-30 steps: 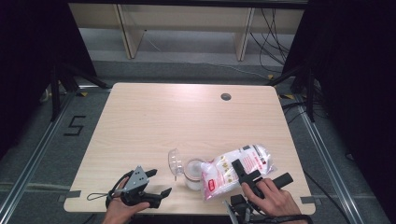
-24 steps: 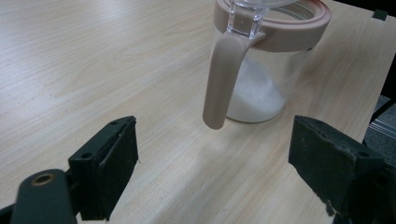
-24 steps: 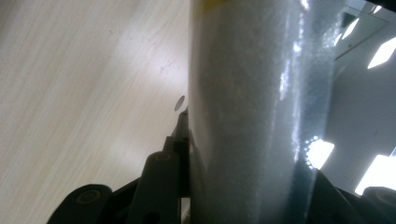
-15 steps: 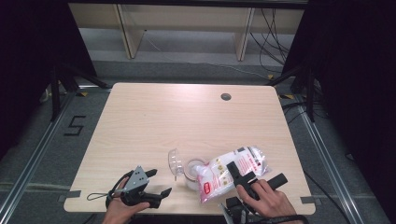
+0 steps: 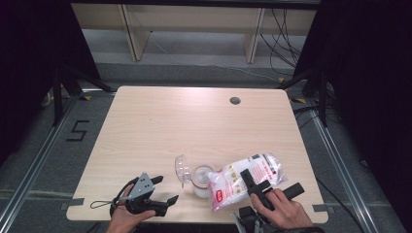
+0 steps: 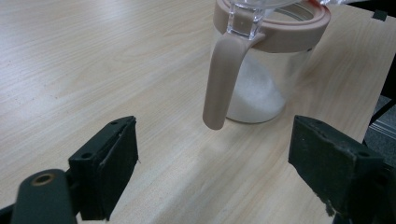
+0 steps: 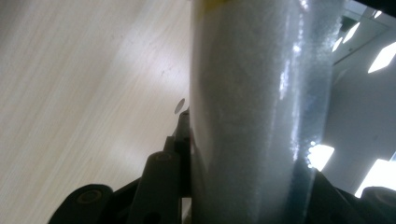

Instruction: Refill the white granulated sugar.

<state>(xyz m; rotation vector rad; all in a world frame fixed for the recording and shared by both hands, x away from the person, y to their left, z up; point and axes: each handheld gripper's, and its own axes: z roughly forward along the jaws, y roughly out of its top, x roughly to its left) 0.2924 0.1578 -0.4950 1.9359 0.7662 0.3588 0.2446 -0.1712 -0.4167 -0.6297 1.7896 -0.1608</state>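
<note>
Overall light: overhead, even on the table (image 5: 194, 126); surroundings fall to near black at both sides.
Shadows: soft and short beside the jar (image 6: 261, 70) on the wood.
Glare: bright streaks on the bag (image 7: 261, 112) in the right gripper view; blown-out white patches of light at its right edge.
Focus: high view a little soft and grainy; left gripper view sharp on the jar, jaws in the foreground slightly soft; right gripper view blurred on the close bag.
Distortion: table edges bow slightly in the high view.

A taped "5" on the floor (image 5: 77, 131) left of the table (image 5: 160, 121); bag (image 5: 243, 182) print illegible.
</note>
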